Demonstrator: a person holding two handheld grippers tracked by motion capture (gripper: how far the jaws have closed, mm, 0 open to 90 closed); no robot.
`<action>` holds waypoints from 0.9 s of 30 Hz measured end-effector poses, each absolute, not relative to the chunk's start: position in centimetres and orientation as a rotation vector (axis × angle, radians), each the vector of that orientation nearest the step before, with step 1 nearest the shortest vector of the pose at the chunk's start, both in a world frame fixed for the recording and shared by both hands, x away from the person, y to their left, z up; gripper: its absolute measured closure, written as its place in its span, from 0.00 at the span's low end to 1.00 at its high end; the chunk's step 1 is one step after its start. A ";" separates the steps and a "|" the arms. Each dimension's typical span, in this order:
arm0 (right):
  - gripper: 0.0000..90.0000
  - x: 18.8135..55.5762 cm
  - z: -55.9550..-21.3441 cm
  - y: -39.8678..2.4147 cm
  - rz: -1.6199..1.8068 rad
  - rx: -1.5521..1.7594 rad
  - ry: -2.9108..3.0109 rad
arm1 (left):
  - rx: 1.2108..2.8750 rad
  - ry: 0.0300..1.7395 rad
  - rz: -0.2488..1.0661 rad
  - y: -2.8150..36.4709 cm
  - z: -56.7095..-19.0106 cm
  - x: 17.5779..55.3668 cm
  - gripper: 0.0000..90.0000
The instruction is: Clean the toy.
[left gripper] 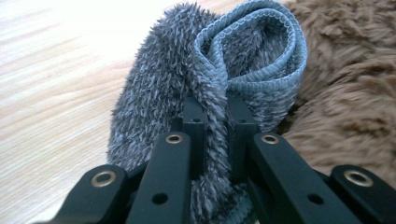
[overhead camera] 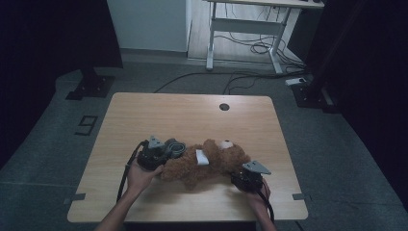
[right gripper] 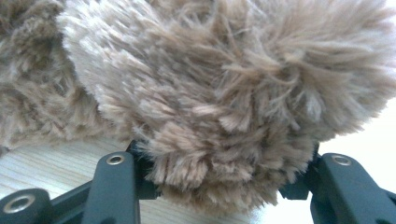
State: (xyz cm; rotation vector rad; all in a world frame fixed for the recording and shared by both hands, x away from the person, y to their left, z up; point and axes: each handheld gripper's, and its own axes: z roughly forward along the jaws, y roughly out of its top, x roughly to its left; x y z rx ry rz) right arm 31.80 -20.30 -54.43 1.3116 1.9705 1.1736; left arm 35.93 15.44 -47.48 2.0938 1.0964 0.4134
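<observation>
— Count first: one brown teddy bear [overhead camera: 211,163], one small grey sock [overhead camera: 175,147], two grippers, one wooden table [overhead camera: 144,115].

— Agreed. Any writing?

— Only a "9" [overhead camera: 86,125] marked on the grey floor left of the table. White tag [overhead camera: 202,157] across the bear's middle, too small to read. No brand readable anywhere.

— And the left gripper [left gripper: 215,109]?

— Clamped tight on a fold of the sock [left gripper: 224,74], jaws nearly together with fuzzy fabric squeezed between them. Seen in the high view at the bear's left end [overhead camera: 154,156], held from below by the left hand [overhead camera: 139,175].

— Sock's texture?

— Grey-blue, shaggy short pile, with a smoother ribbed cuff curled into a loop at the open end. Lying on the tabletop, touching the bear's fur [left gripper: 350,93].

— Right gripper [right gripper: 219,186]?

— Closed on a rounded, plush part of the bear [right gripper: 224,102], jaws set apart on either side of it, pressed into the fur. In the high view, at the bear's right end [overhead camera: 248,178], grey three-cornered plate on top.

— Bear's look?

— Long, tufted tan-brown fur, soft and rounded, lying stretched sideways across the near half of the table, between the two grippers. Pale muzzle patch [overhead camera: 226,143] on the head.

— Table?

— Light wood grain, rounded corners, one dark round hole [overhead camera: 224,107] near the far edge.
</observation>
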 end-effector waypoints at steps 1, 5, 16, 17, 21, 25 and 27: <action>0.51 31.8 -54.4 -20.3 1.175 1.312 1.971 | 2.088 1.097 0.415 15.5 -47.2 36.0 0.90; 0.51 31.8 -54.5 -20.4 1.178 1.317 1.968 | 2.048 1.050 0.410 15.1 -45.2 35.9 0.90; 0.50 31.8 -54.5 -20.3 1.173 1.307 1.964 | 2.171 0.845 0.429 6.1 -42.3 36.7 0.90; 0.50 31.7 -54.5 -20.3 1.175 1.306 1.966 | 2.190 0.845 0.437 5.7 -42.8 36.8 0.90; 0.44 31.7 -54.6 -20.7 1.195 1.290 1.990 | 2.175 0.857 0.410 6.4 -43.9 36.8 0.90; 0.30 31.6 -54.3 -21.1 1.228 1.298 2.028 | 2.156 0.821 0.444 7.3 -44.8 35.3 0.91; 0.22 31.5 -54.0 -21.6 1.286 1.344 2.061 | 2.143 0.811 0.464 7.6 -45.2 34.6 0.91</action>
